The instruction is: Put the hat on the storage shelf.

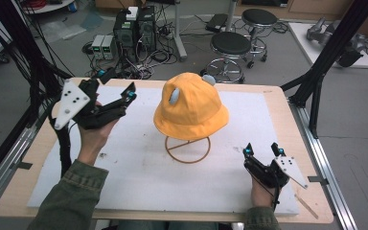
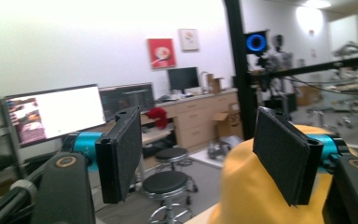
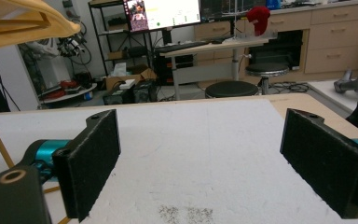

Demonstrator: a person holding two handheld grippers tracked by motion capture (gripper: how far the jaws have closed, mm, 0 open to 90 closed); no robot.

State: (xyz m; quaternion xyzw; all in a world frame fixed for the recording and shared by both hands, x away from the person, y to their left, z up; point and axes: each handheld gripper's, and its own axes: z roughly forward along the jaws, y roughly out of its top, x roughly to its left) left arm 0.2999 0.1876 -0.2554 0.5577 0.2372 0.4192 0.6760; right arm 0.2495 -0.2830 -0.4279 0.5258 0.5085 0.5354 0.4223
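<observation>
High view: the table (image 1: 287,103) carries a white mat (image 1: 139,182), and at its centre a yellow bucket hat (image 1: 191,108) sits upright on a wire stand (image 1: 188,149), crown up, brim level, its axis vertical. The left gripper (image 1: 117,86), at ten o'clock from the hat and apart from it, has its jaws spread with nothing between. The right gripper (image 1: 263,148), at four o'clock, likewise stands wide and empty.

A matt yellow cloth hat (image 1: 190,106) sits on a thin wire stand (image 1: 188,149) over a rough white sheet (image 1: 139,177)
</observation>
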